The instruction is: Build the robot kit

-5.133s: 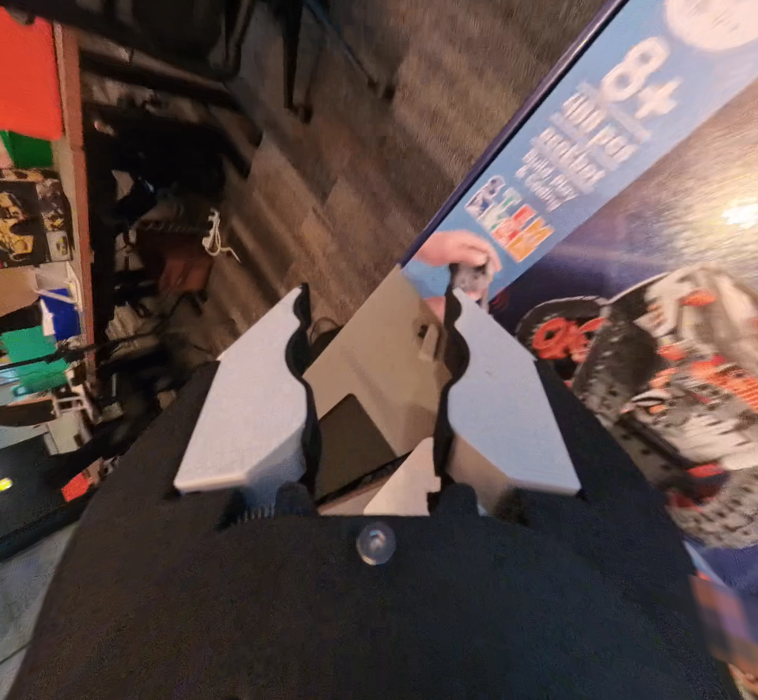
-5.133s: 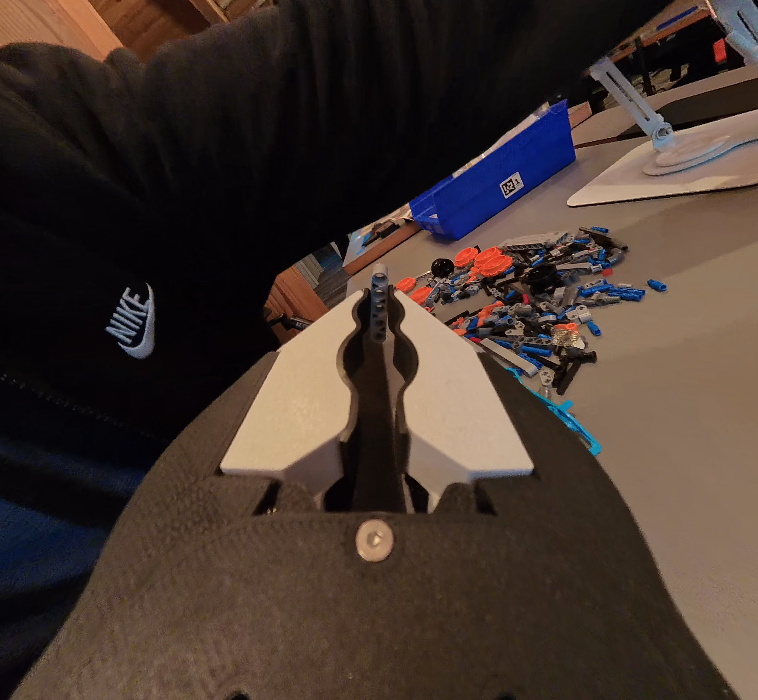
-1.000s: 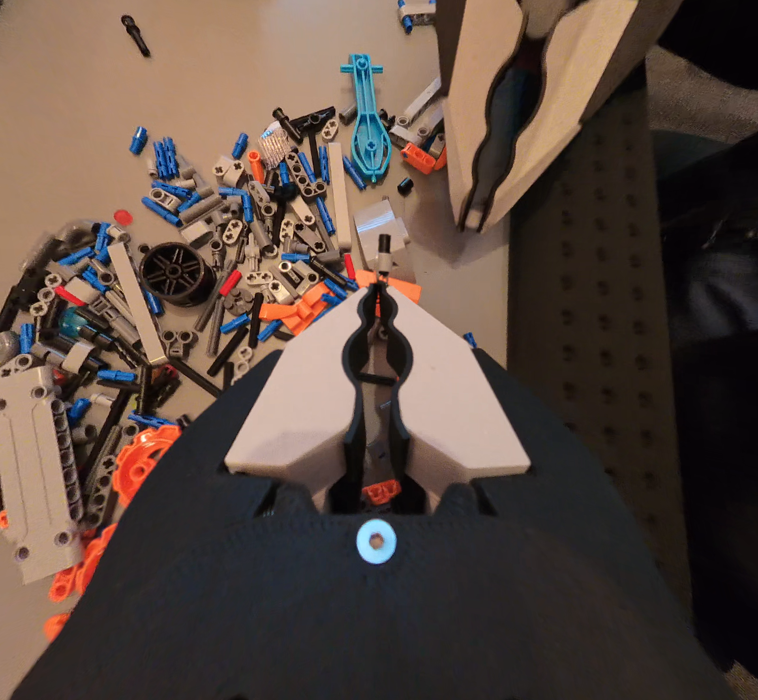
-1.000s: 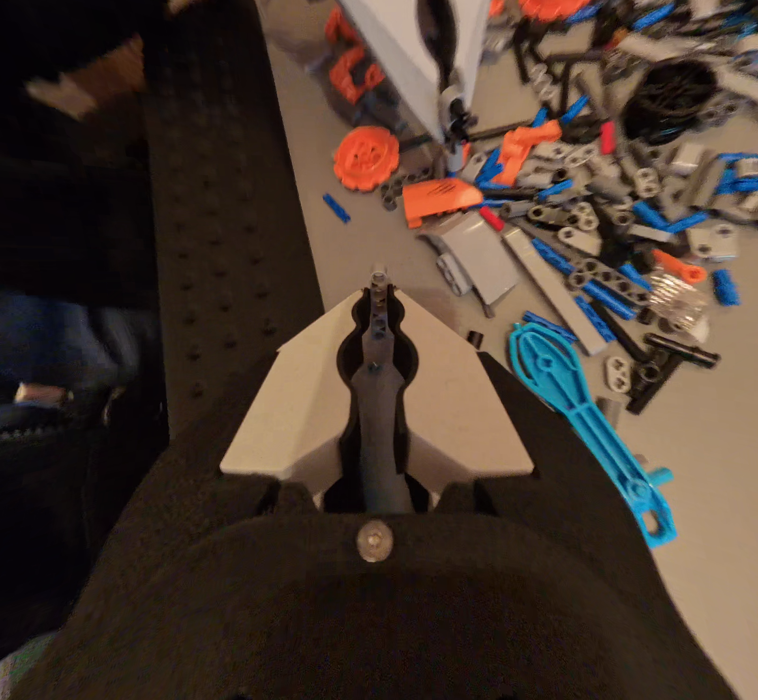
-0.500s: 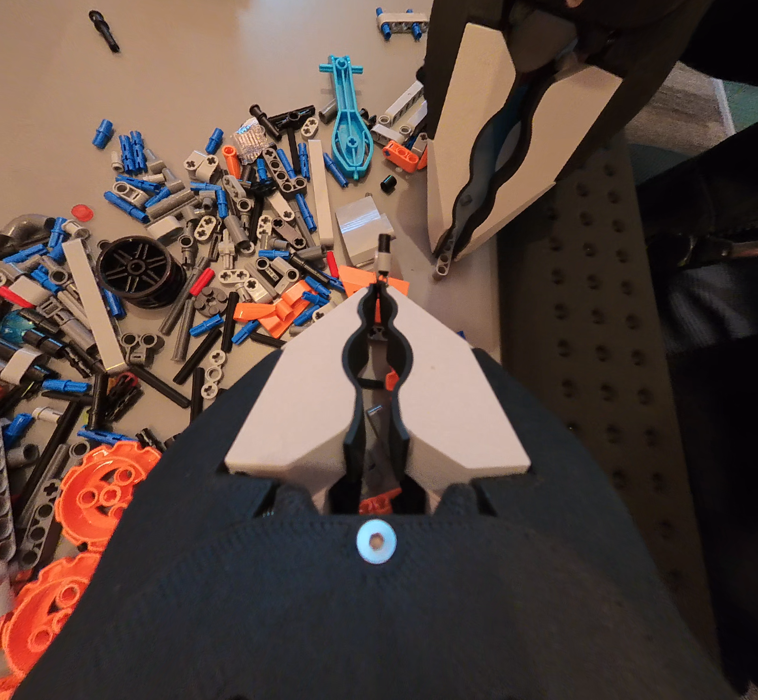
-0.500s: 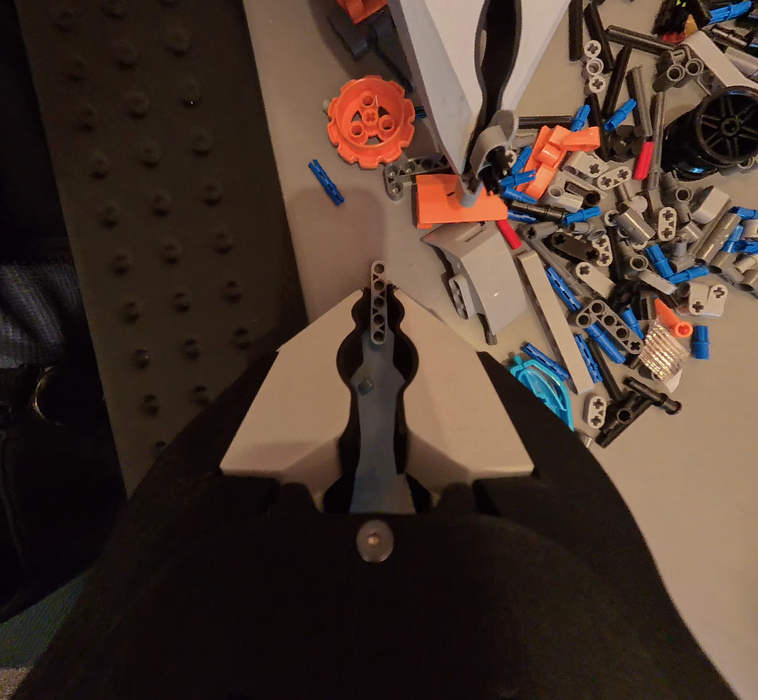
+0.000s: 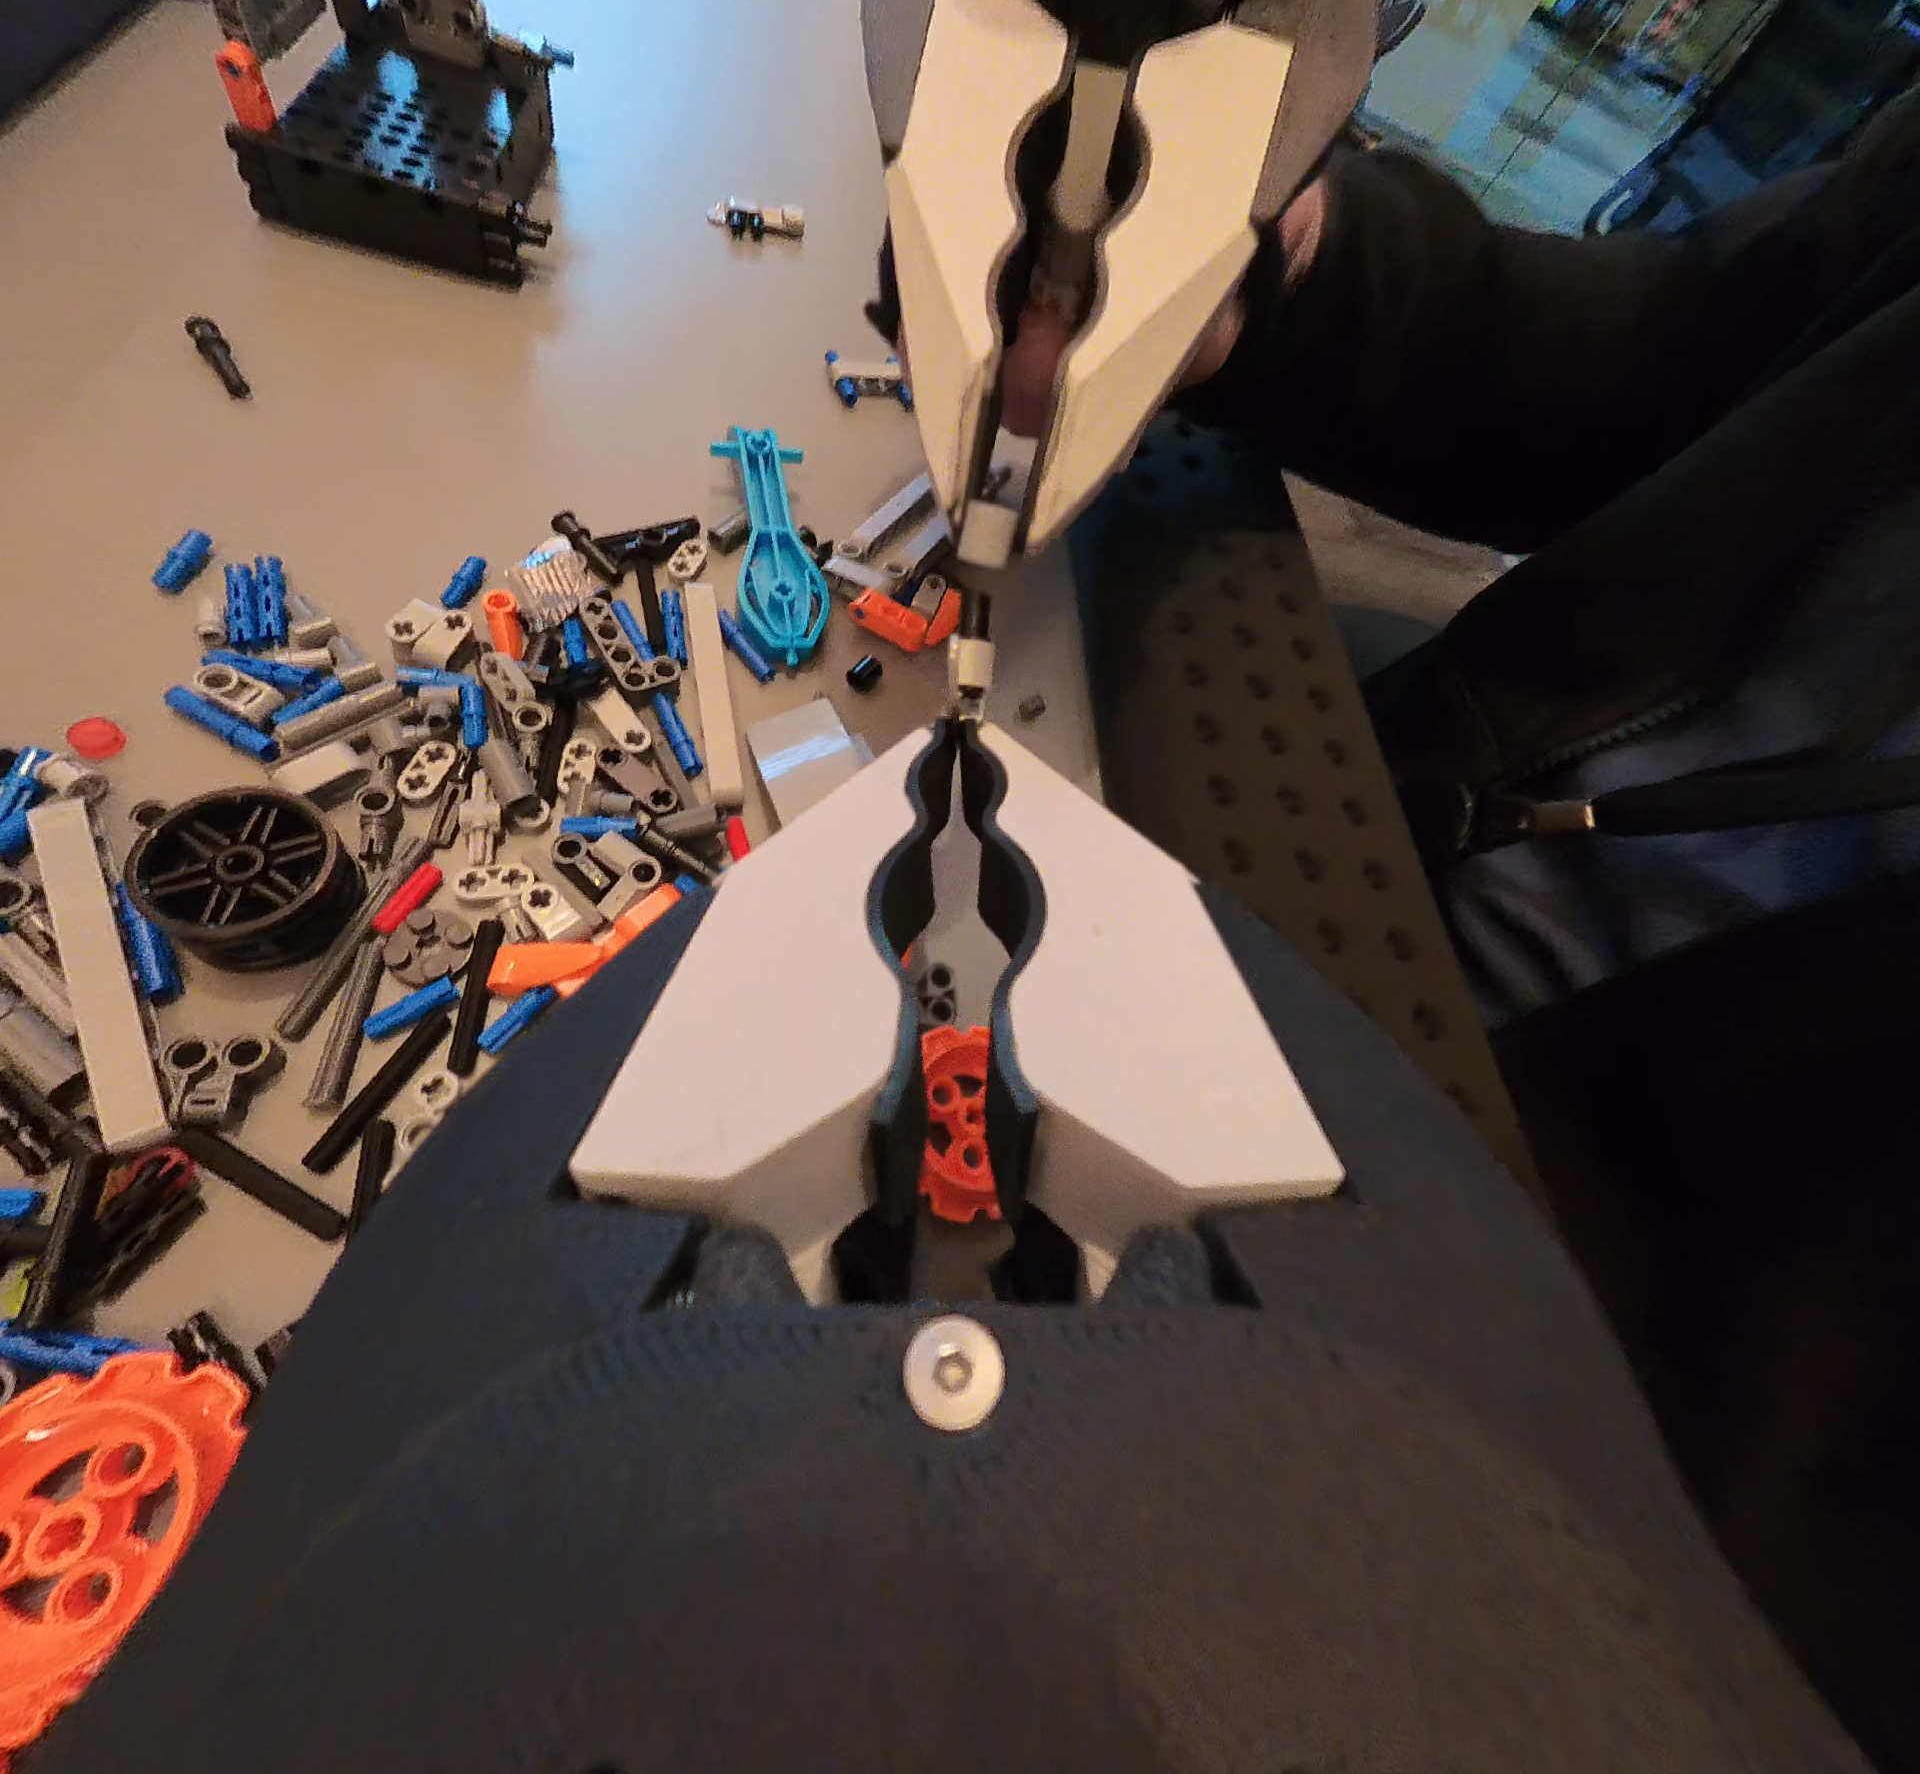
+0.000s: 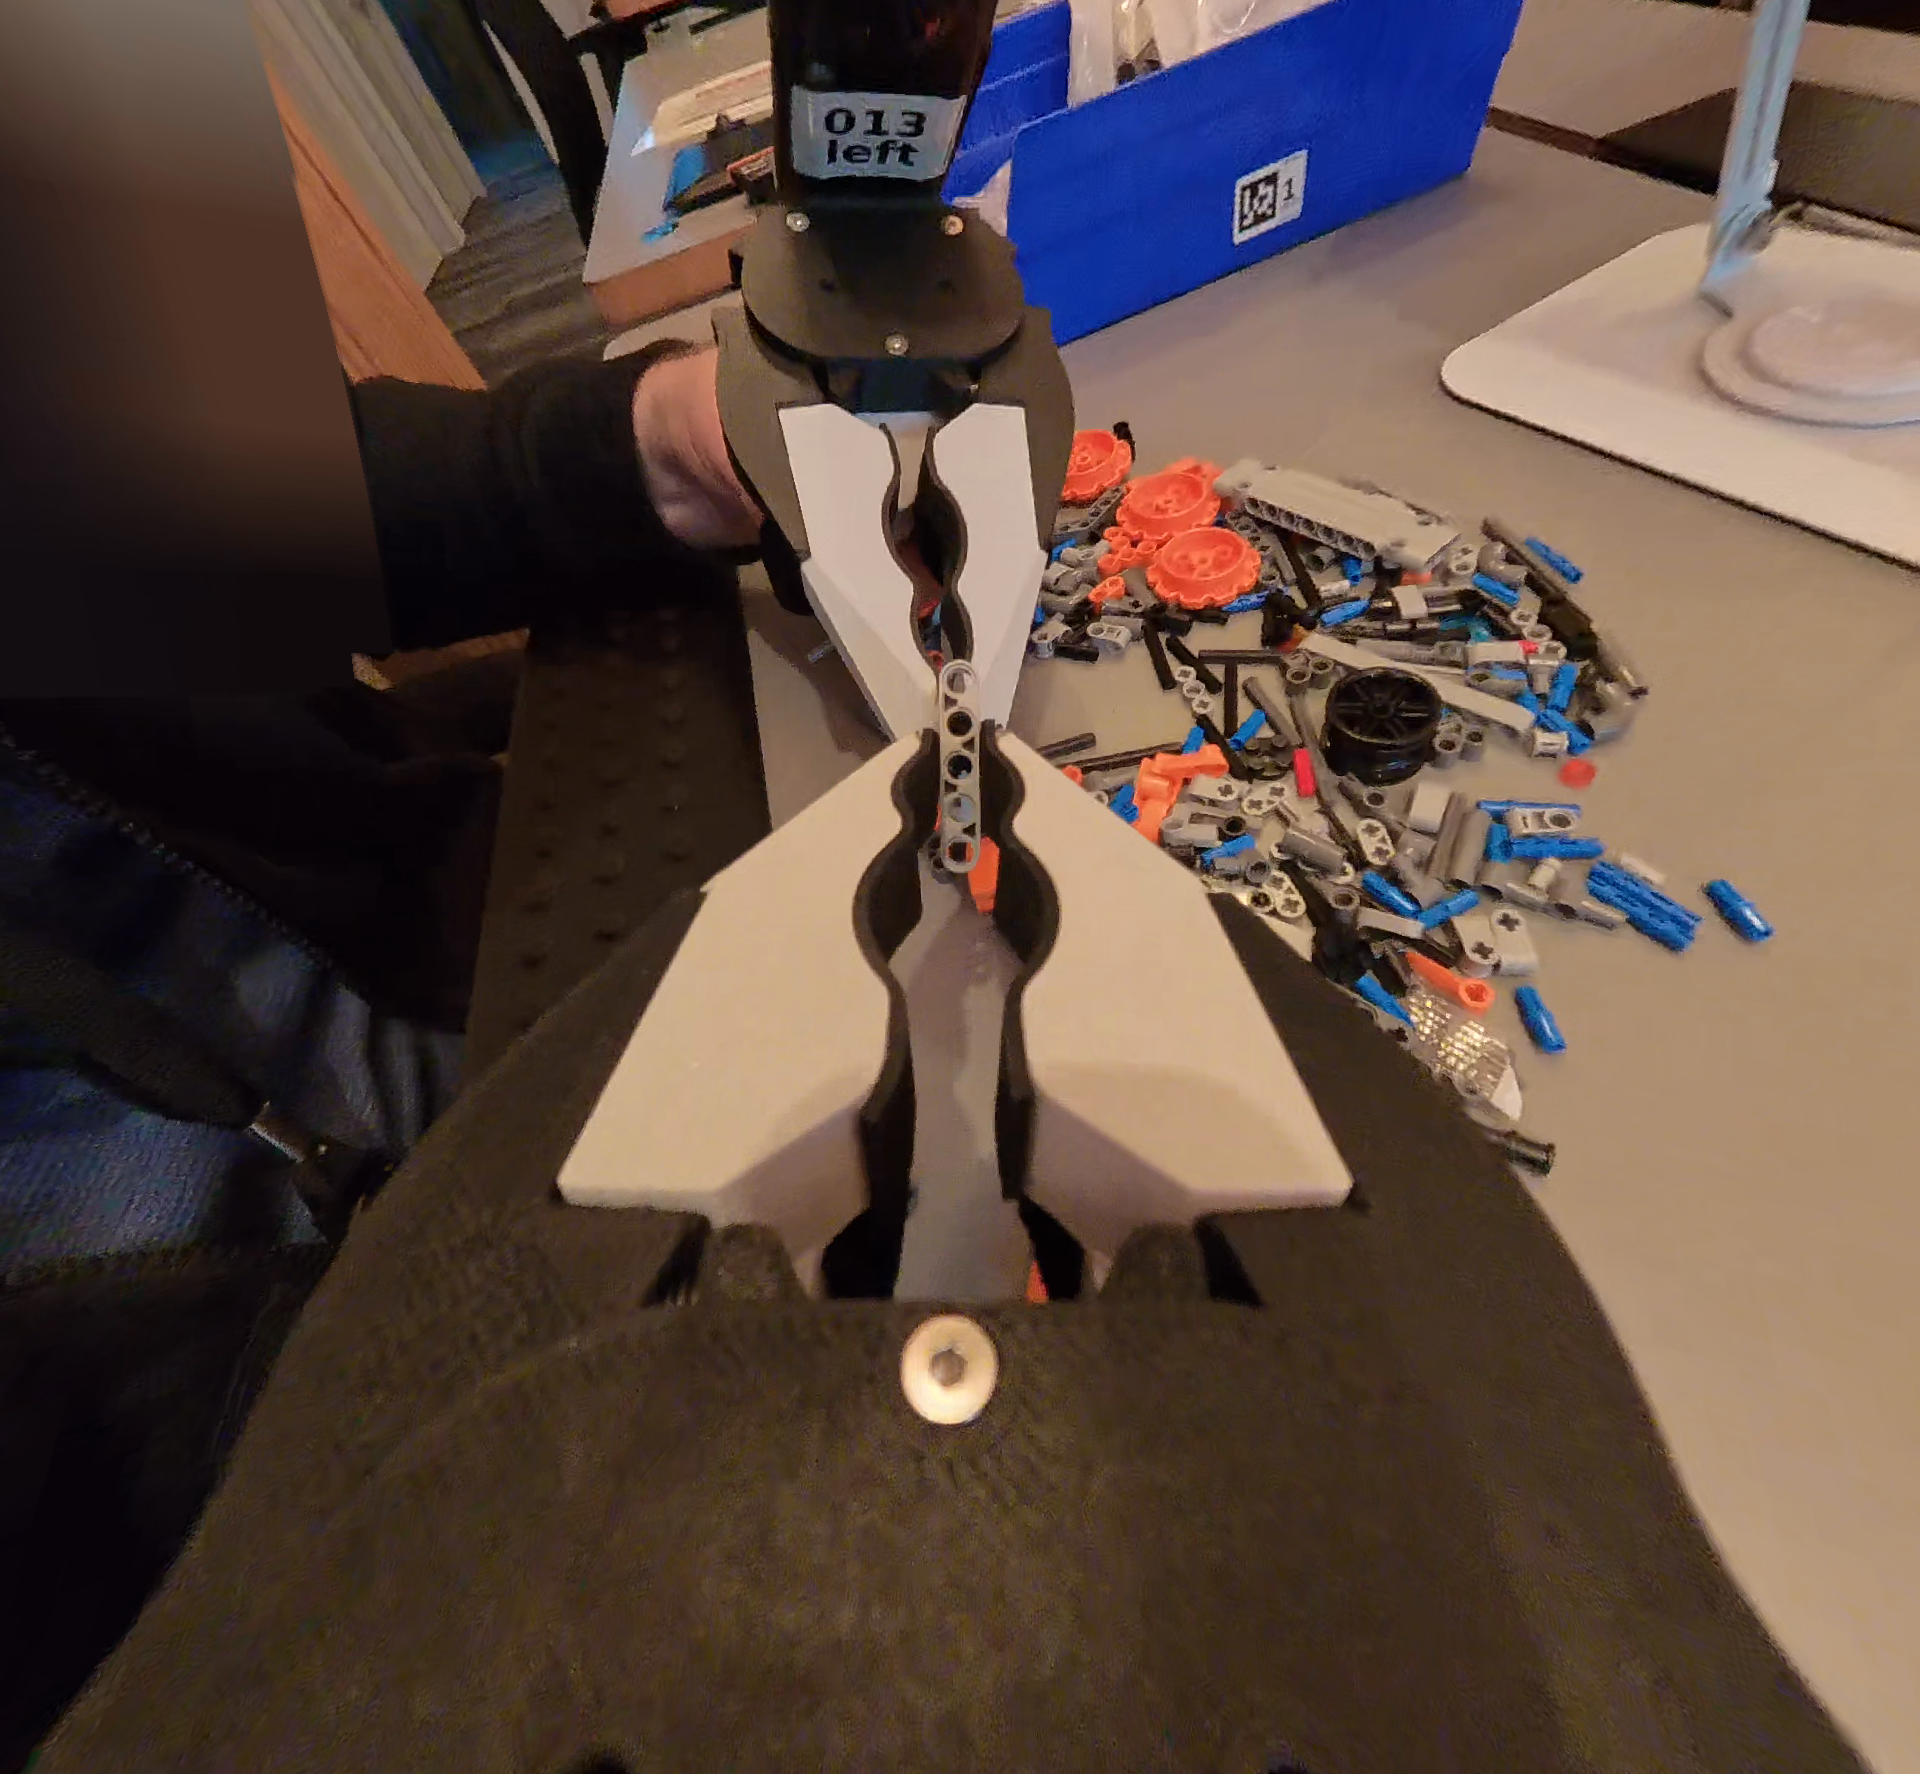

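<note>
Loose heap of blue, grey, black & orange building pieces (image 7: 436, 789) lies on the grey counter (image 7: 416, 394), w/ a black wheel (image 7: 241, 874), a teal separator piece (image 7: 774, 550) & a blue bin (image 8: 1288, 114) beyond. A half-built black frame (image 7: 384, 124) stands well apart. Left tool (image 7: 964, 725) is clamped on a small grey pin piece (image 7: 972, 659); right tool (image 8: 961, 737) is clamped on a thin grey holed beam (image 8: 958, 768). The 2 tools point tip to tip above the counter edge, the pieces nearly touching. A hand (image 8: 686, 467) in a black sleeve grips the left tool.
</note>
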Motion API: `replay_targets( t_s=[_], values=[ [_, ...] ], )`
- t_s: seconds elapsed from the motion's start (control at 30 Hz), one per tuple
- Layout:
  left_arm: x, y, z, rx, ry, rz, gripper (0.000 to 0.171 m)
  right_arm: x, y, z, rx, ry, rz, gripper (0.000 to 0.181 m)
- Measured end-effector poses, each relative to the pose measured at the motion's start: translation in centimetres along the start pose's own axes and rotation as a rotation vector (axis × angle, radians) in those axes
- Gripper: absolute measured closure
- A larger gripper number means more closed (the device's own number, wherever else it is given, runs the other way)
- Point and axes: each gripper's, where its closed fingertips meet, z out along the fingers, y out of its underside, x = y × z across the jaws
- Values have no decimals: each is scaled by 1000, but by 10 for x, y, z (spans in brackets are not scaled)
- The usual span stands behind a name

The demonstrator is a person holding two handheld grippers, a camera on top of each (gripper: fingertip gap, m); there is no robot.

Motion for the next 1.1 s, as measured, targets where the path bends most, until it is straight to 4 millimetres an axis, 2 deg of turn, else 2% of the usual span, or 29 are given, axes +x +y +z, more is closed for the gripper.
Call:
replay_targets(
  t_s=[0.23,0.43,0.63,0.9,1.1],
  values=[
    [1,-10,-3,62,8,27,171,-2,-6,4,29,-16,-42,176],
    [0,-2,1,5,-5,42,171,-3,-1,7,-10,-45,-52,177],
    [-5,6,6,-50,-59,100,171,-2,5,11,-80,2,-157,176],
    [5,-2,3,16,-24,208,171,-15,-1,8,-93,29,-334,177],
    [5,-3,2,32,-25,237,171,-15,-2,8,-140,69,-410,177]
  ],
)
